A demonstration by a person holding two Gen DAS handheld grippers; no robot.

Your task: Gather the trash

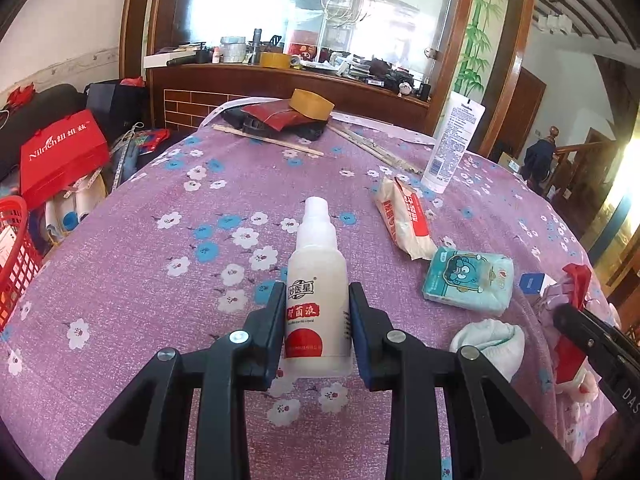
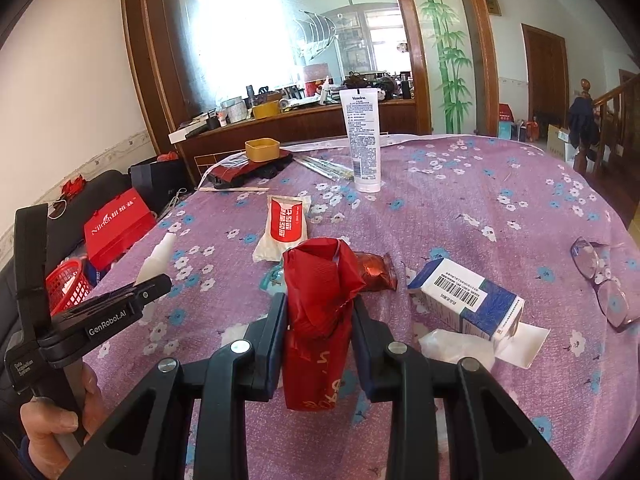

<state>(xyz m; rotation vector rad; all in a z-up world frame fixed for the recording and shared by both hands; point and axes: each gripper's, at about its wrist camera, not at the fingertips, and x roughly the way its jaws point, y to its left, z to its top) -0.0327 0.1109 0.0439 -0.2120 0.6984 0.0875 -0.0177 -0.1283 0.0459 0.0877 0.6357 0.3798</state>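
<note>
Left gripper (image 1: 316, 320) clenched on spray bottle (image 1: 318, 288); right gripper (image 2: 320, 328) grasping red wrapper (image 2: 318, 300). Smooth bottle may slip; limp wrapper may drop near blue box (image 2: 468, 300).

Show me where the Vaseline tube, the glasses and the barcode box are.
Vaseline tube (image 2: 362, 136), right wrist view, middle of its printed body.
Glasses (image 2: 600, 280), right wrist view, the bridge between lenses.
Barcode box (image 2: 468, 298), right wrist view, its white top face.
</note>
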